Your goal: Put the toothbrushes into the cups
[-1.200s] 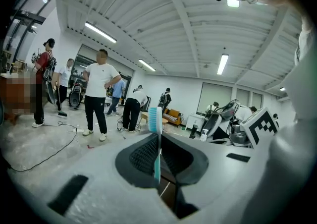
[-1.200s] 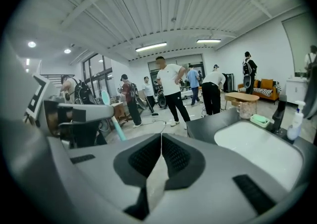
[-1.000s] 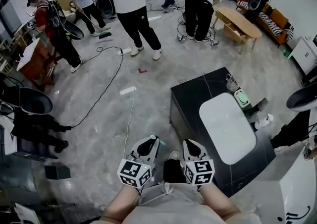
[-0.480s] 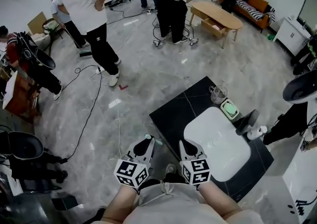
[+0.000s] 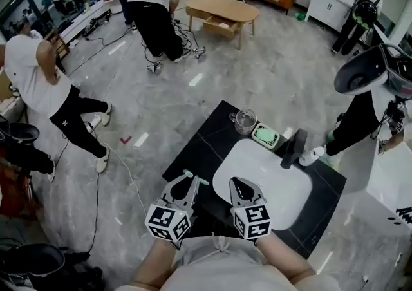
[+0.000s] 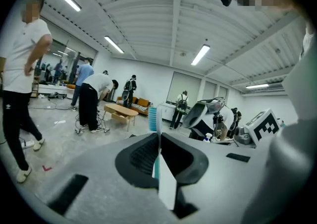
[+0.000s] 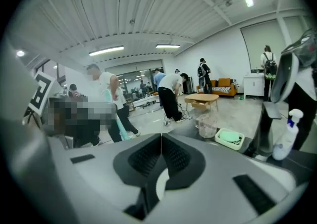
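My left gripper [image 5: 187, 182] is shut on a toothbrush [image 5: 194, 176] with a pale teal handle. In the left gripper view its blue bristles [image 6: 153, 117] stick up past the closed jaws of the left gripper [image 6: 158, 136]. My right gripper [image 5: 237, 184] sits beside it over the near rim of the white basin [image 5: 283, 199], its jaws closed with nothing seen between them, as the right gripper view shows for the right gripper [image 7: 161, 141]. A clear glass cup [image 5: 244, 121] stands at the far corner of the black counter [image 5: 193, 148], well ahead of both grippers; the cup [image 7: 206, 126] also shows in the right gripper view.
A green soap dish [image 5: 264, 135] lies next to the cup, and a black faucet [image 5: 293, 148] stands behind the basin. A spray bottle [image 7: 286, 134] is at the right. Several people stand on the grey floor beyond, near a wooden coffee table [image 5: 222, 9].
The view has swung round: the counter and basin, earlier off to the right, now lie straight ahead under both grippers. The left gripper still holds the toothbrush.
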Demonstrator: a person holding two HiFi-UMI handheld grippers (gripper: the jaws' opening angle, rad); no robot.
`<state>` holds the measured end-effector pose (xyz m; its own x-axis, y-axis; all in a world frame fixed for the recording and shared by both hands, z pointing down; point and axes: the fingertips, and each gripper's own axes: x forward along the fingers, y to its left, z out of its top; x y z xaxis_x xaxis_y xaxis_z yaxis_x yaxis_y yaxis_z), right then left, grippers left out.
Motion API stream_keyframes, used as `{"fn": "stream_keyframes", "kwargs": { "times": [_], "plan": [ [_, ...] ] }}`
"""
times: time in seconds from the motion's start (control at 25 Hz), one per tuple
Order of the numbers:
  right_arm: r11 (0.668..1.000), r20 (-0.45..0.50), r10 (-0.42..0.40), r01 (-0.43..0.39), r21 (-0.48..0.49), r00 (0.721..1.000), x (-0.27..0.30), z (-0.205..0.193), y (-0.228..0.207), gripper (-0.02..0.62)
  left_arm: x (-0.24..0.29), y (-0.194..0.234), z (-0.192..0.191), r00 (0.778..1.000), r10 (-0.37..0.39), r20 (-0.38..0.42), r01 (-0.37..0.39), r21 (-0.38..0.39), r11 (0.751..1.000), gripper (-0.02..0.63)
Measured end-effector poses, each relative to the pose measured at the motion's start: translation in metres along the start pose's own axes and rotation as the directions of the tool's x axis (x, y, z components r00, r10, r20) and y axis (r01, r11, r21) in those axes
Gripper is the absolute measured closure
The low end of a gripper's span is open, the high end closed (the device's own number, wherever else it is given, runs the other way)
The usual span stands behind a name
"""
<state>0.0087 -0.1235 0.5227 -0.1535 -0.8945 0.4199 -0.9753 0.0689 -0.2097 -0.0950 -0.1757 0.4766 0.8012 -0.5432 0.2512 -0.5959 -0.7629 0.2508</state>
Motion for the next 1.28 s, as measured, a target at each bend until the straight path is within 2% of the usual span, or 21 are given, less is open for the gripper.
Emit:
{"fn": "stream_keyframes", "kwargs": {
  "times": [0.12, 0.24, 0.48, 0.64, 0.8, 1.04, 1.12, 1.28],
  "plan": [
    [0.996, 0.011, -0.084, 0.084, 0.021, 0.996, 0.001, 0.005, -0.025, 0.568, 0.033, -0.003, 0.008, 0.996, -0.085, -0.011, 0.085, 0.012, 0.996, 0.574],
    [0.980, 0.022, -0.193, 0.191, 0.062, 0.981, 0.000, 0.011, -0.049, 0.568, 0.065, -0.007, 0.017, 0.981, -0.189, -0.034, 0.190, 0.028, 0.981, 0.574],
    [0.931, 0.017, -0.345, 0.340, 0.134, 0.938, 0.011, 0.019, -0.075, 0.568, 0.115, -0.001, 0.037, 0.939, -0.337, -0.073, 0.341, 0.055, 0.939, 0.574],
    [0.898, 0.006, -0.410, 0.402, 0.179, 0.912, 0.023, 0.021, -0.083, 0.568, 0.142, 0.001, 0.044, 0.906, -0.410, -0.100, 0.417, 0.058, 0.907, 0.574],
    [0.861, -0.008, -0.469, 0.459, 0.218, 0.883, 0.032, 0.020, -0.092, 0.568, 0.172, -0.007, 0.054, 0.866, -0.487, -0.114, 0.496, 0.074, 0.865, 0.574],
    [0.817, -0.018, -0.534, 0.521, 0.246, 0.845, 0.038, 0.022, -0.111, 0.568, 0.214, -0.021, 0.070, 0.817, -0.565, -0.111, 0.575, 0.113, 0.810, 0.574],
    [0.803, -0.026, -0.552, 0.539, 0.254, 0.834, 0.040, 0.022, -0.120, 0.568, 0.231, -0.022, 0.071, 0.812, -0.573, -0.107, 0.583, 0.113, 0.805, 0.574],
    [0.783, -0.041, -0.573, 0.561, 0.266, 0.819, 0.049, 0.022, -0.134, 0.568, 0.265, -0.017, 0.064, 0.819, -0.566, -0.098, 0.574, 0.108, 0.812, 0.574]
  ]
}}
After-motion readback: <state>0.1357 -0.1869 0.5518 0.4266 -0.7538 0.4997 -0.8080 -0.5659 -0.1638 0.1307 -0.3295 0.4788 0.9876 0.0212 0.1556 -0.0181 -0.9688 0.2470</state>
